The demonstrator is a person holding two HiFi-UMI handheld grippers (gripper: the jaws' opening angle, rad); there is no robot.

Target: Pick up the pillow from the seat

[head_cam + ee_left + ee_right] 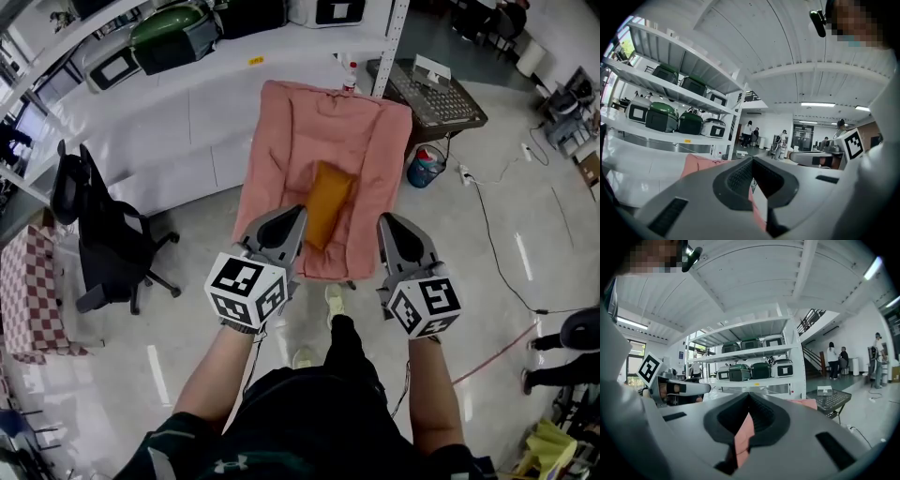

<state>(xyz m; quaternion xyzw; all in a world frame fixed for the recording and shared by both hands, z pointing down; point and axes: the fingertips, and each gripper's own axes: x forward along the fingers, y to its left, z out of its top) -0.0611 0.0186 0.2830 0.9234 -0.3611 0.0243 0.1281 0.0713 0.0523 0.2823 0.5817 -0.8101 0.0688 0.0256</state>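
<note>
Both forearms reach straight out toward 12 o'clock, side by side, and each hand holds its tool about level, tipped slightly down. The left gripper [296,217] sits at 8 o'clock of the pillow [326,202] and the right gripper [387,223] at its 4 o'clock. In the head view the left tip lies just beside the pillow's near end, while the right one stands a little apart. Whether either touches the fabric cannot be told from above.

In the left gripper view, the left gripper [752,161] has its jaws pressed together at the tip with nothing between them; only pink fabric shows through the slot behind. The right gripper [749,397] looks the same, with jaws together and nothing held.

The orange pillow lies lengthwise in the middle of the pink seat [281,122], not lifted.

Counted in the head view:
- Two grippers, each with one marker cube, the left cube [246,289] and the right cube [425,302].
- One pillow.
- One seat.
- One black office chair [108,234] at 9 o'clock of the seat.
- One wire-top table [436,98] at 2 o'clock.
- One blue bucket [424,169] below that table.
</note>
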